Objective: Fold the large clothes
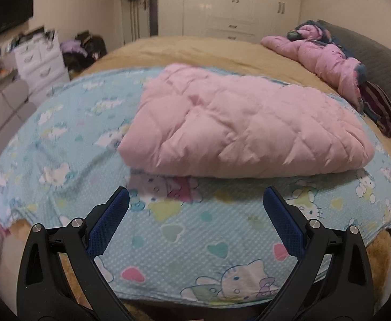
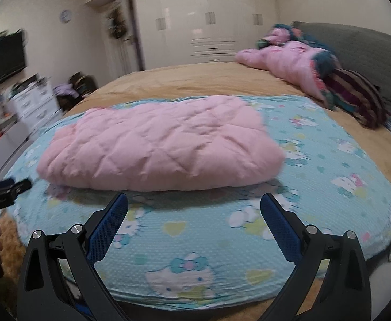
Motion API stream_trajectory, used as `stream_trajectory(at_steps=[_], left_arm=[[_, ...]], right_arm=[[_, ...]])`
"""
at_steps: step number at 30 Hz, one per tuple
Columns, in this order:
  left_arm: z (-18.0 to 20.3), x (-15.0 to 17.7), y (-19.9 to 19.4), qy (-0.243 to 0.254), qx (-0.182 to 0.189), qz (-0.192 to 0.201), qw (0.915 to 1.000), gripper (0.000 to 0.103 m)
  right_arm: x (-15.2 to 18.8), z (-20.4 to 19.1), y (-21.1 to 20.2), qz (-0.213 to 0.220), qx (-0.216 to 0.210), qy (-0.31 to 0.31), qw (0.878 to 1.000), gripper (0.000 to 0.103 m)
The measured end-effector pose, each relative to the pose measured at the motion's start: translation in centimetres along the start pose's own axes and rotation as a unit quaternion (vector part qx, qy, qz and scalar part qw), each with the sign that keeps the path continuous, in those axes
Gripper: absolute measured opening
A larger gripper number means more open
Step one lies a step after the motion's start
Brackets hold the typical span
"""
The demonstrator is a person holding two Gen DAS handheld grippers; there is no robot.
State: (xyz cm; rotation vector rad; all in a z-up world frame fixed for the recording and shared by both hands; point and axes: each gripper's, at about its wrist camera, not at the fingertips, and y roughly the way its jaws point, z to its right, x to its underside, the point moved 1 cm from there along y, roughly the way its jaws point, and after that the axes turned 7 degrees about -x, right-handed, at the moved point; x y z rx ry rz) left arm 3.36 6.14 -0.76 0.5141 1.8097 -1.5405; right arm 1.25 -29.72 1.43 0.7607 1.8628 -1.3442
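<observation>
Grippers, two, wide; one folded pink coat [image 1: 243,125].

Left tool [image 1: 195,200] and right tool [image 2: 194,206], jaws spread, hang over bare blue sheet [image 1: 190,240] at bed's near edge; nothing between fingers. Folded pink coat [image 1: 238,123] bulks just ahead, blocking mid-bed. Sheet open left of it. Far tan bedspread [image 1: 195,50] free; second pink jacket [image 1: 321,56], striped pillow [image 2: 356,93] crowd headboard.

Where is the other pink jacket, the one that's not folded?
The unfolded pink jacket lies at the far right of the tan bed, against the grey headboard beside a striped cushion, beyond the folded pink garment.
</observation>
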Motion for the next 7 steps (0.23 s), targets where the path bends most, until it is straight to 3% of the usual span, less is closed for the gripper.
stream_trajectory(at_steps=[2,4,6,7], left_arm=[[-2.3,-0.4,1.1,-0.023,-0.010,-0.006,0.9997,0.094],[-6.0,-1.4,3.4,-0.044,-0.053,-0.027,0.9973,0.094],[-11.6,-3.0,5.8,-0.074,-0.108,-0.038,0.9907,0.094],[-13.9,-3.6,6.6,-0.089,-0.133,-0.036,0.9865,0.094]], right_arm=[[0.7,3.9,-1.0,0.017,0.050,0.041,0.998,0.099],[1.8,8.9,-2.1,0.025,0.107,0.094,0.989,0.099],[4.2,16.8,-4.0,0.022,0.212,0.164,0.963,0.099],[5.9,20.9,-5.4,0.021,0.276,0.191,0.942,0.099]])
